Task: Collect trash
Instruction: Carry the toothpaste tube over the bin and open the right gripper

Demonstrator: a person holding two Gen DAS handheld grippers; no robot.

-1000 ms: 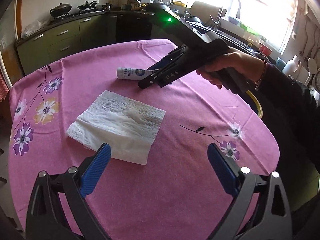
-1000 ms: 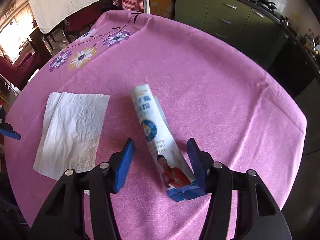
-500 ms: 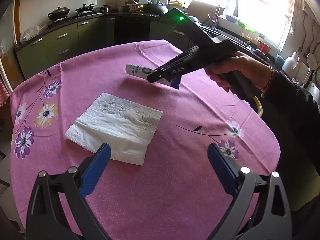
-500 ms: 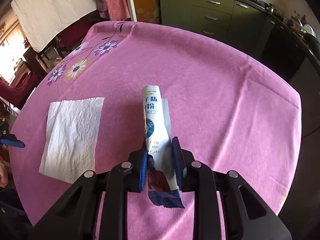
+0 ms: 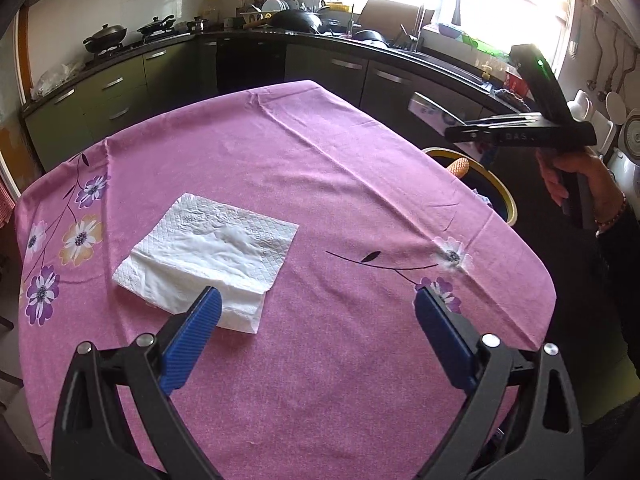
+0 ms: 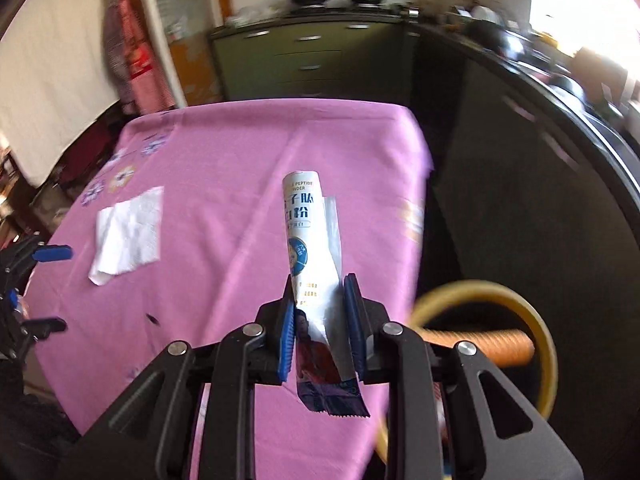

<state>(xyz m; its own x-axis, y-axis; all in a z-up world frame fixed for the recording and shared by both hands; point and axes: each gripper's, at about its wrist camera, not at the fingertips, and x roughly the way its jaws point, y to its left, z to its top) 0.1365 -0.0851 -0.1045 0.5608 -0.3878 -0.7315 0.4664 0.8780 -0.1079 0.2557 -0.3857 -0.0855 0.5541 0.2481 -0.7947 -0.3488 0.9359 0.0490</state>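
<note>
My right gripper (image 6: 320, 316) is shut on a white and blue powder sachet (image 6: 306, 240) and holds it in the air near the table's right edge, beside a yellow-rimmed bin (image 6: 516, 292). From the left wrist view that gripper (image 5: 520, 134) is off the table, above the bin (image 5: 492, 184). A white paper napkin (image 5: 212, 252) lies flat on the pink tablecloth (image 5: 320, 184); it also shows in the right wrist view (image 6: 128, 236). My left gripper (image 5: 316, 328) is open and empty, its left fingertip over the napkin's near edge.
The bin holds an orange corn-cob-like object (image 6: 480, 346). Green kitchen cabinets (image 5: 104, 92) and a dark counter with pans and dishes (image 5: 304, 20) ring the table's far side. A hanging cloth (image 6: 52, 80) is at the left.
My right gripper has closed on the sachet, lifted it off the table and carried it right, to beside the bin. My left gripper has moved closer to the napkin.
</note>
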